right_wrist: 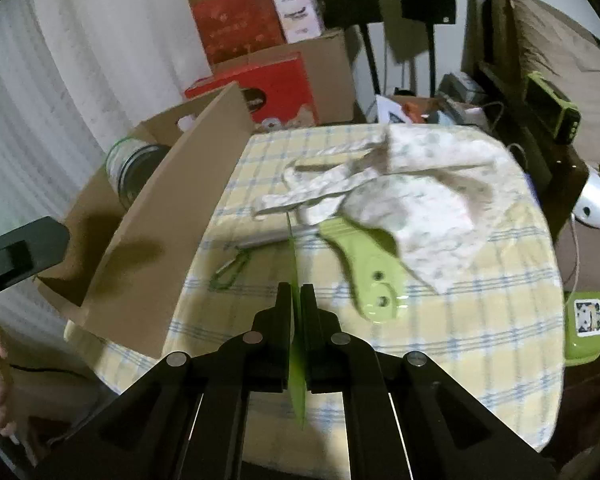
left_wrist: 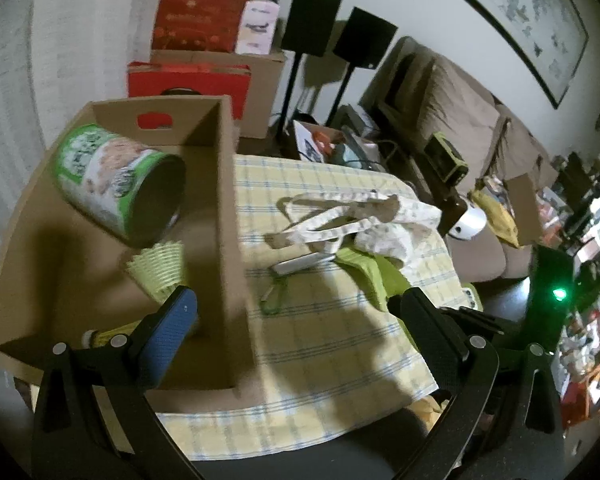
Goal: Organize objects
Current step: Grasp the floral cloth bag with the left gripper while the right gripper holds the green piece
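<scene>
In the right wrist view my right gripper (right_wrist: 296, 294) is shut on a thin green flat piece (right_wrist: 299, 376), seen edge-on and held above the checked tablecloth (right_wrist: 460, 340). A light green plastic piece with two holes (right_wrist: 374, 280) lies on the cloth, partly under a white patterned fabric bag (right_wrist: 424, 204). A green clip (right_wrist: 230, 270) and a flat silver item (right_wrist: 266, 237) lie near the cardboard box (right_wrist: 160, 232). My left gripper (left_wrist: 296, 320) is open over the box's right wall (left_wrist: 228, 216). Inside the box lie a green can (left_wrist: 116, 176) and a small green basket (left_wrist: 158, 272).
Red cartons (left_wrist: 198, 16) and a brown carton are stacked behind the table, beside two black speakers on stands (left_wrist: 314, 20). A cluttered sofa (left_wrist: 480, 132) stands at the right. A green lidded container (right_wrist: 586, 324) sits off the table's right edge.
</scene>
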